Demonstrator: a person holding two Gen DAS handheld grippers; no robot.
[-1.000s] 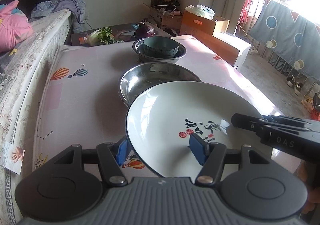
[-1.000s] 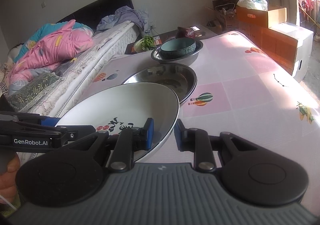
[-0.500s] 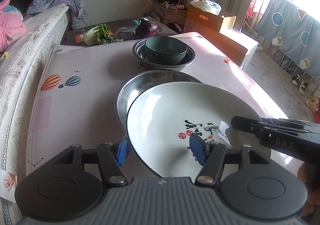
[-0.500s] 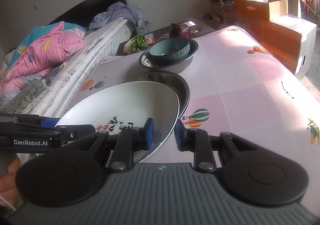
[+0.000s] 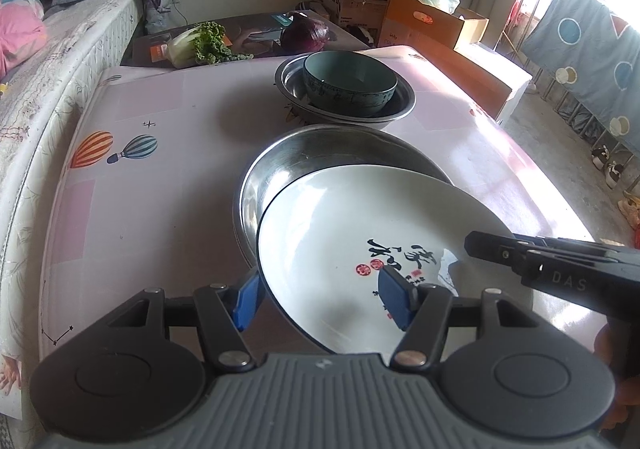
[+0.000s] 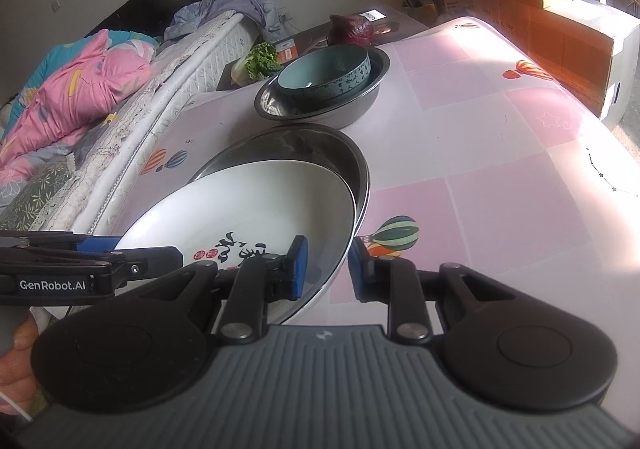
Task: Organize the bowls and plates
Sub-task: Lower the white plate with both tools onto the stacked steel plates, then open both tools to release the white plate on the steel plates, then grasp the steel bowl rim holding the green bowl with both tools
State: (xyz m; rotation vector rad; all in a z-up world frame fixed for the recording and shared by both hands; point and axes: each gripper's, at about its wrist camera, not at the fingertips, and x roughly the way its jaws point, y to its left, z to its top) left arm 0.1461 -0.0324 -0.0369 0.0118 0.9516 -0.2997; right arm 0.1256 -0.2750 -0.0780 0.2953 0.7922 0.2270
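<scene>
Nearest the cameras, both tongs gripped one white plate (image 5: 344,233) with black calligraphy and red seals. The left tongs (image 5: 320,305) straddled its near-left edge, one blue pad (image 5: 394,299) lying on the plate's face and the other under its rim, clamped on the plate. The right tongs (image 6: 325,269) pinched the plate's right rim between their blue pads, the jaws close together, one inside the rim and one outside. In the right wrist view the left tongs showed as a black arm at the plate's left edge, with part of a hand (image 6: 16,373) below.

The plate (image 6: 248,209) was tilted, its far edge lying over the wide steel basin (image 5: 320,157) on the table (image 5: 132,209), which wore a pink-and-white cloth printed with hot-air balloons. Whether the plate's underside touched the basin's rim could not quite be made out.

Just beyond stood a second steel basin (image 5: 396,109) with a teal ceramic bowl (image 5: 348,83) sitting inside it.

Farther back, a low dark stand carried a head of leafy cabbage (image 5: 200,45) and a red cabbage (image 5: 305,35). A bed (image 6: 80,97) with a pink quilt ran along the table's left side, and cardboard boxes (image 5: 432,25) stood against the far wall.
</scene>
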